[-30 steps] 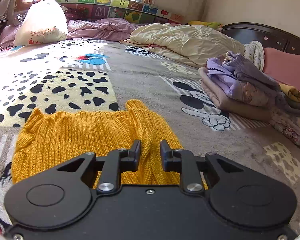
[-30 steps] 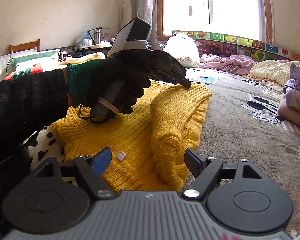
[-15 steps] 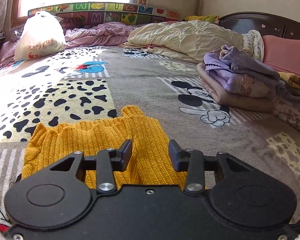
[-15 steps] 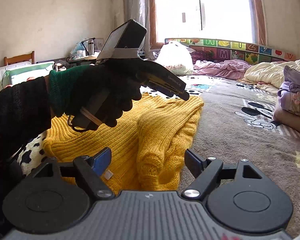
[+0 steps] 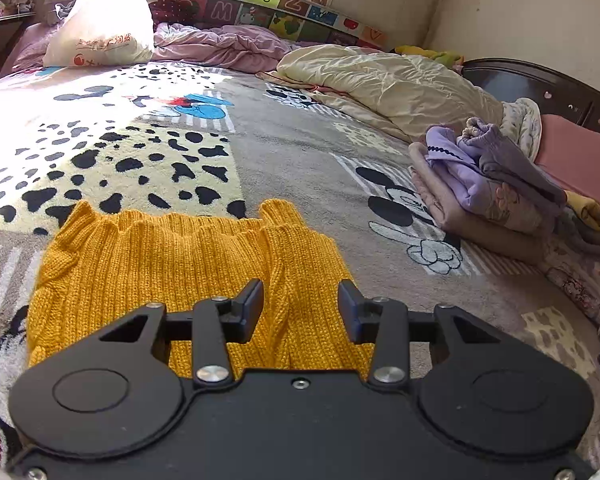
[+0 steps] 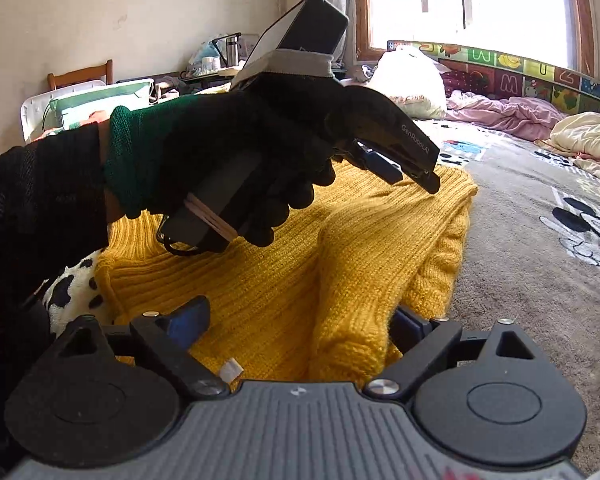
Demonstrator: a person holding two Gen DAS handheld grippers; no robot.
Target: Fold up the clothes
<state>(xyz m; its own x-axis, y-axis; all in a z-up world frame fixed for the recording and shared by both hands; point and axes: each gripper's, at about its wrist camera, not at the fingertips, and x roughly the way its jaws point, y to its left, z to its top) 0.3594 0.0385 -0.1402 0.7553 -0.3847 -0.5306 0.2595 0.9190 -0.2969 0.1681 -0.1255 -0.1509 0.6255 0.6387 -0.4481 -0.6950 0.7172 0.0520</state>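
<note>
While a yellow knit sweater (image 5: 188, 276) lies partly folded on a cartoon-print bed cover (image 5: 300, 160), one sleeve doubled over its body, two hand-held tools hang above it; the left tool (image 5: 300, 304), seen from its own camera, has its jaws part-way apart with only air between them and the sweater's ribbing below, touching nothing. From the right wrist view, a black-gloved left hand (image 6: 236, 168) with a green cuff grips that tool over the middle of the garment, its tip near the far hem. The right tool (image 6: 300, 320) sits at the near edge of the sweater, its jaws wide and opening; the thick fold of the sleeve (image 6: 364, 280) rises between them, and whether the right-hand pad touches the knit cannot be told, as the fold hides it. A small white label (image 6: 231, 369) shows by the near hem, just beside the left-hand finger (image 6: 188, 320) of the right tool. To the right on the bed, well apart from the sweater, stands a pile of folded clothes (image 5: 488, 192) in lilac and beige. Beyond lie a cream quilt (image 5: 388, 84), a pink duvet (image 5: 220, 46) and a white plastic bag (image 5: 100, 24) beneath the window, with an alphabet mat (image 5: 260, 4) propped along the wall
</note>
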